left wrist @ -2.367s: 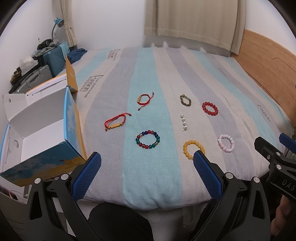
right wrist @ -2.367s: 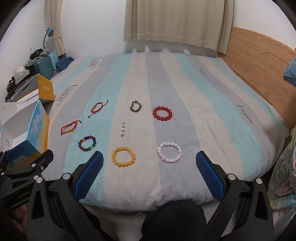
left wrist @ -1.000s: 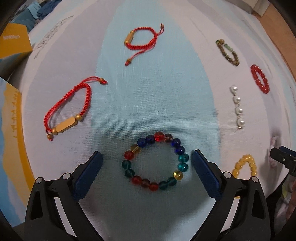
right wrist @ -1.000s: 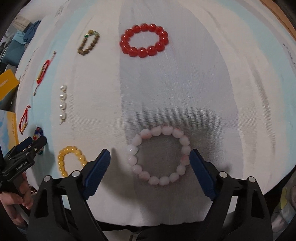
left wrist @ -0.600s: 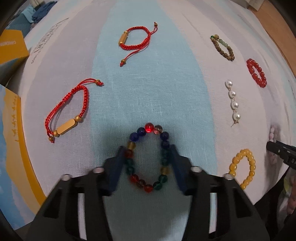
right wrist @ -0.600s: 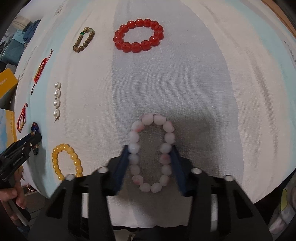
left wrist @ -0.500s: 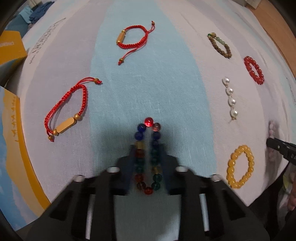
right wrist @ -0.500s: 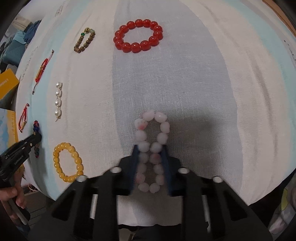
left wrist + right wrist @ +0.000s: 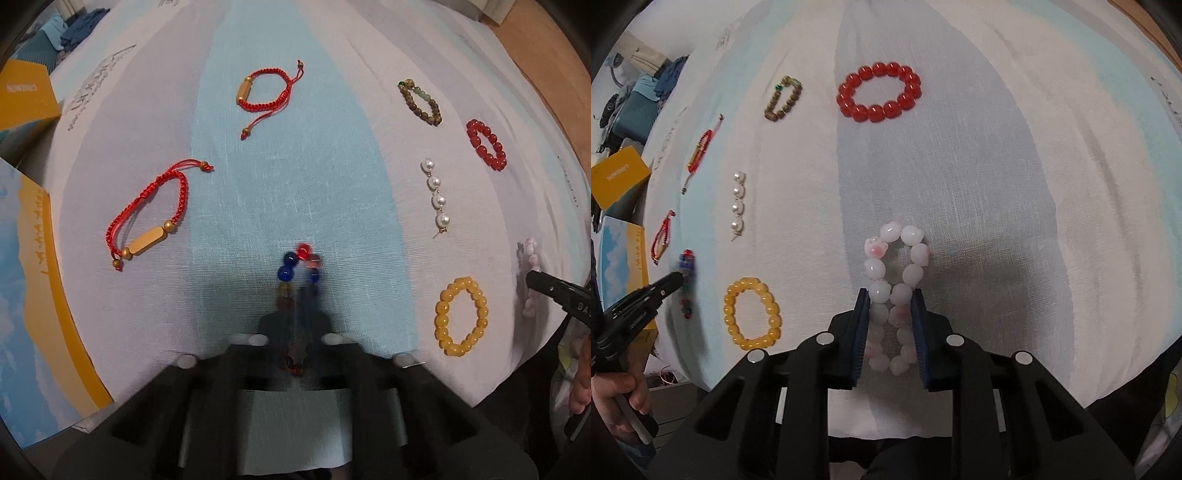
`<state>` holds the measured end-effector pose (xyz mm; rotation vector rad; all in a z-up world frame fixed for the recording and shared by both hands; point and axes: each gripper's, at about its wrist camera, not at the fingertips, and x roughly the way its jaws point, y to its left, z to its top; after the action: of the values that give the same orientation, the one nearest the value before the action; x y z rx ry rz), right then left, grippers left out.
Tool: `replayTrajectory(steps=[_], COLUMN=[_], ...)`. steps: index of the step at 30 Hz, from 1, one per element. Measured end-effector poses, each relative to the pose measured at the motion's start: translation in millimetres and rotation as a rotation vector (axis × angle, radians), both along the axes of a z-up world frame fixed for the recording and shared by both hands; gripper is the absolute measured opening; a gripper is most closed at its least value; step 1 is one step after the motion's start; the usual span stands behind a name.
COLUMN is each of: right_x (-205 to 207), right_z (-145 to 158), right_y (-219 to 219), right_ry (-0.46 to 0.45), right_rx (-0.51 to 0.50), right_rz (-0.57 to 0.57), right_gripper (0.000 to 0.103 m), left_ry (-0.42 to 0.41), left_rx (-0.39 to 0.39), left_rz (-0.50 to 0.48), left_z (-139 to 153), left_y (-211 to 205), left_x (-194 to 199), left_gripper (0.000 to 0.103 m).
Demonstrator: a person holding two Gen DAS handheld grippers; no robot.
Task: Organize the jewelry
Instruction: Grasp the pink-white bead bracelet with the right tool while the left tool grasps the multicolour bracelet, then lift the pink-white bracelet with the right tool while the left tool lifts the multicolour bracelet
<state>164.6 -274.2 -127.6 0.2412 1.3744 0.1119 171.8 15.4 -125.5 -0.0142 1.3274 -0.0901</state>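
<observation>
On the striped bedspread (image 9: 295,166), my left gripper (image 9: 295,321) is shut on a multicoloured glass bead bracelet (image 9: 290,266), squeezed into a narrow loop; this part of the left wrist view is blurred. My right gripper (image 9: 889,297) is shut on a pale pink bead bracelet (image 9: 892,232), its blue pads pressing both sides together. Several beads stick out beyond each pair of fingertips. The right wrist view also catches the left gripper (image 9: 674,278) at its left edge, held by a hand (image 9: 624,398).
Still lying on the bed are a yellow bead bracelet (image 9: 461,317), a pearl strand (image 9: 436,195), a brown bead bracelet (image 9: 421,103), a red bead bracelet (image 9: 879,92) and two red cord bracelets (image 9: 266,92) (image 9: 147,218). A blue and yellow box (image 9: 37,295) stands left.
Both grippers went from wide open around their bracelets to shut on them, pinching each ring into a narrow loop. Both have since risen a little.
</observation>
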Motion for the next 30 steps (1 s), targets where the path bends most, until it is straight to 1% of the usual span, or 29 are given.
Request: replayTrajectory(steps=[1, 4, 7, 11, 13, 14, 16, 18, 19, 20, 21, 22, 24, 26, 28, 29, 30], right_x=[2, -4, -4, -6, -9, -8, -9, -9, -9, -8, -7, -6, -5, -4, -2, -2, -2], right_z=[0, 12, 19, 23, 22, 20, 17, 14, 12, 10, 8, 6, 2, -1, -2, -3, -3], right_y=[-9, -12, -11, -6, -7, -4, -4, -2, -2, -1, -1, -1, -1, -2, -2, -2, -2], right_ry=[-0.005, -0.03, -0.044, -0.055, -0.054, -0.05, -0.04, -0.034, -0.03, -0.026, -0.022, -0.019, -0.012, -0.007, -0.006, -0.006, -0.004], right_rx=[0.002, 0.004, 0.007, -0.002, -0.008, -0.007, -0.004, -0.008, -0.007, -0.008, -0.009, -0.008, -0.01, -0.008, -0.006, -0.006, -0.007], right_rz=[0.001, 0.006, 0.009, 0.022, 0.025, 0.025, 0.028, 0.032, 0.033, 0.033, 0.032, 0.031, 0.029, 0.025, 0.023, 0.023, 0.024], right_gripper=[0.021, 0.021, 0.021, 0.021, 0.021, 0.021, 0.021, 0.021, 0.021, 0.021, 0.021, 0.021, 0.021, 0.021, 0.021, 0.021, 0.021], left_ry=[-0.005, -0.02, -0.017, -0.007, -0.003, 0.002, 0.001, -0.018, -0.031, -0.033, -0.041, -0.047, -0.038, -0.005, 0.004, 0.003, 0.003], left_rx=[-0.005, -0.004, -0.002, -0.009, -0.008, -0.009, -0.023, -0.008, 0.014, 0.031, 0.03, 0.03, 0.065, 0.089, 0.074, 0.068, 0.06], left_rz=[0.002, -0.002, -0.001, 0.006, 0.03, 0.044, 0.072, 0.075, 0.068, 0.071, 0.069, 0.065, 0.057, 0.041, 0.047, 0.05, 0.041], left_z=[6, 11, 13, 0, -7, -12, -15, -14, -11, -11, -9, -7, -10, -22, -28, -30, -30], left_y=[-1, -1, 1, 4, 7, 9, 11, 8, 5, 2, 1, 0, -5, -12, -12, -13, -16], left_x=[-3, -5, -8, -5, -4, -1, 1, 1, 1, 2, 2, 2, 5, 9, 9, 9, 10], left_gripper=[0.0, 0.0, 0.0, 0.0, 0.004, 0.01, 0.042, 0.056, 0.07, 0.073, 0.074, 0.078, 0.085, 0.085, 0.083, 0.08, 0.074])
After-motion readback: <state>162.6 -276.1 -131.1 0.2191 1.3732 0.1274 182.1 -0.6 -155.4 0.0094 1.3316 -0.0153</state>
